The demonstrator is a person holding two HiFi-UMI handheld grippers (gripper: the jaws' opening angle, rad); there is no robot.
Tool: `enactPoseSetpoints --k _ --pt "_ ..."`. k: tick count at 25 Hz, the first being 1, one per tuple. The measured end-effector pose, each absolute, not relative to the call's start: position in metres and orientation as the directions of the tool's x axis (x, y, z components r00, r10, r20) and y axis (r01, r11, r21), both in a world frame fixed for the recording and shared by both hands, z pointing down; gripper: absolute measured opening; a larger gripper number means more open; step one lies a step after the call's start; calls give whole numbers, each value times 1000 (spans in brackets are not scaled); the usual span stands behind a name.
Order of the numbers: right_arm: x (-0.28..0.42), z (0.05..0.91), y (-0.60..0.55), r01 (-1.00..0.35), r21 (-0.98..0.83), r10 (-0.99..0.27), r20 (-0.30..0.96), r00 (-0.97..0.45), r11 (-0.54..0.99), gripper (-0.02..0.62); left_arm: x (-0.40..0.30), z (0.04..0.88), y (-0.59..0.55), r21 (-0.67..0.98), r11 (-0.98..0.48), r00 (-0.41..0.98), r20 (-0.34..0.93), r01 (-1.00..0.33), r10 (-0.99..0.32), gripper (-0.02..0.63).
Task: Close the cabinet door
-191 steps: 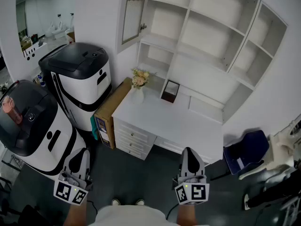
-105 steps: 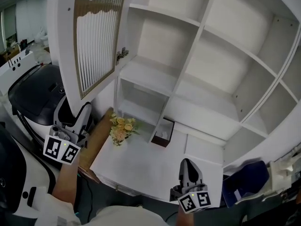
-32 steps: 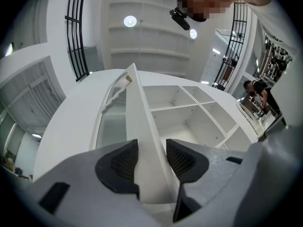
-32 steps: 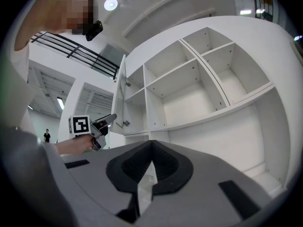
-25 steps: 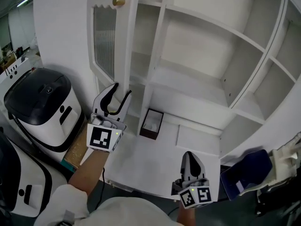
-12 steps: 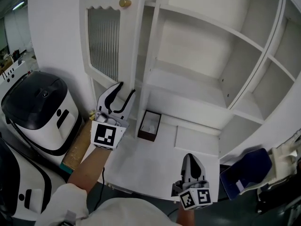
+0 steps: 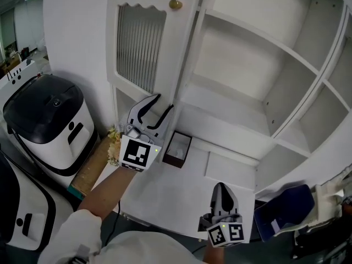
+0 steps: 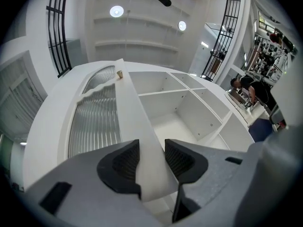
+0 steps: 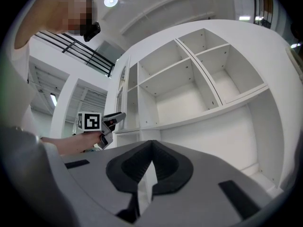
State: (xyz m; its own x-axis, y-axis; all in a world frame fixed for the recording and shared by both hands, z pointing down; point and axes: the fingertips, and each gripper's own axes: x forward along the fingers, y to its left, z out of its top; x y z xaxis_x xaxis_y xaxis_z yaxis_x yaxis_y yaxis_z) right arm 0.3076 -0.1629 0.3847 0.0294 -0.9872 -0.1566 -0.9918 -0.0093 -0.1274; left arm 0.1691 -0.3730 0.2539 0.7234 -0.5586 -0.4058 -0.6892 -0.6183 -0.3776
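Note:
The white cabinet door [image 7: 144, 48] with ribbed glass and a brass knob [image 7: 175, 4] stands partly open at the left of the shelf unit [image 7: 247, 81]. My left gripper [image 7: 164, 102] is raised at the door's lower free edge. In the left gripper view that door edge [image 8: 137, 122] runs between the two pads [image 8: 118, 162], which close on it from both sides. My right gripper [image 7: 220, 187] hangs low over the desk, shut and with nothing in it. In the right gripper view its fingertips [image 9: 151, 143] meet, and the left gripper [image 9: 120, 116] shows at the far left.
A small brown box [image 7: 177, 147] sits on the white desk [image 7: 181, 197] under the shelves. A bunch of flowers [image 7: 114, 142] is half hidden behind my left arm. A black-and-white appliance [image 7: 47, 120] stands to the left, a blue chair [image 7: 278, 213] at the lower right.
My left gripper has moved right along with the door's edge, and the door has swung closer to the shelf unit. The right gripper has stayed put.

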Motion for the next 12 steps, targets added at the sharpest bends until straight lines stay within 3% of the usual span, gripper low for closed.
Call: enactPoseSetpoints --k 12 --pt "302 385 -174 -992 -123 -988 -154 16 3 -2 196 259 -396 -437 -628 764 -335 -644 -551 147"
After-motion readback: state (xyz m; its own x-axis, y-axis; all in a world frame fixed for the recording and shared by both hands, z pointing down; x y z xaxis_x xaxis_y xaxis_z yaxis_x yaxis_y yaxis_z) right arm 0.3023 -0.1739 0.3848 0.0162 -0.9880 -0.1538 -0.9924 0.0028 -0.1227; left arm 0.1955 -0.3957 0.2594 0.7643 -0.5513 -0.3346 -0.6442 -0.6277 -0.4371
